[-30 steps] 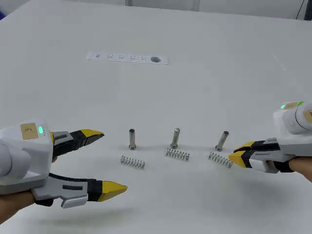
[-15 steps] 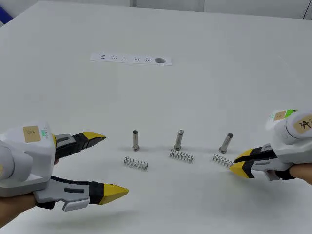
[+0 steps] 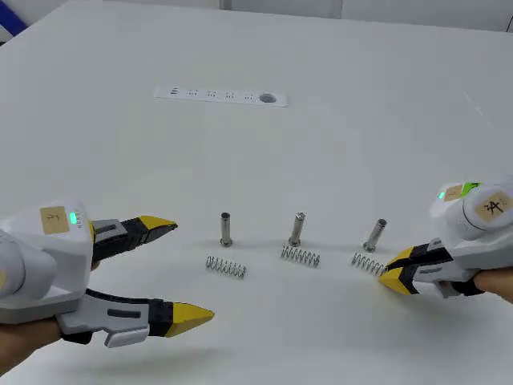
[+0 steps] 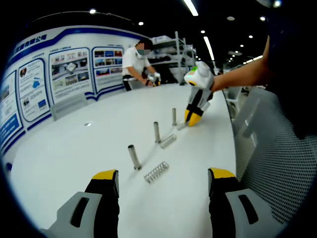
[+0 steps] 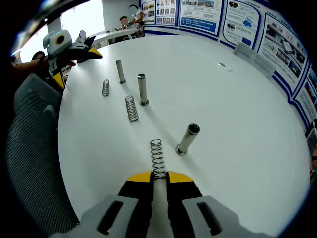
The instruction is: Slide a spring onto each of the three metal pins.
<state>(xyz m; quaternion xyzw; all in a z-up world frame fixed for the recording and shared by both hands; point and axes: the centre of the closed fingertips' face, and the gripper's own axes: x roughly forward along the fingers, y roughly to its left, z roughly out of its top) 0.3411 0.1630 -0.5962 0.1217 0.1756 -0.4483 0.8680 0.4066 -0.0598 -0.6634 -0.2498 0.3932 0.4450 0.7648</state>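
Three metal pins stand upright in a row on the white table: left pin, middle pin, right pin. In front of each lies a spring: left spring, middle spring, right spring. My right gripper sits low at the right spring's outer end. In the right gripper view that spring runs between the nearly closed yellow tips of the right gripper, beside the right pin. My left gripper hovers wide open, left of the left pin and left spring.
A flush white socket strip lies in the table farther back. Bare white tabletop surrounds the pins. A mesh chair back stands off the table edge, and a person works at the far end.
The head camera has shifted a little. My right gripper has dipped slightly at the right spring's end. The left gripper stays open in place.
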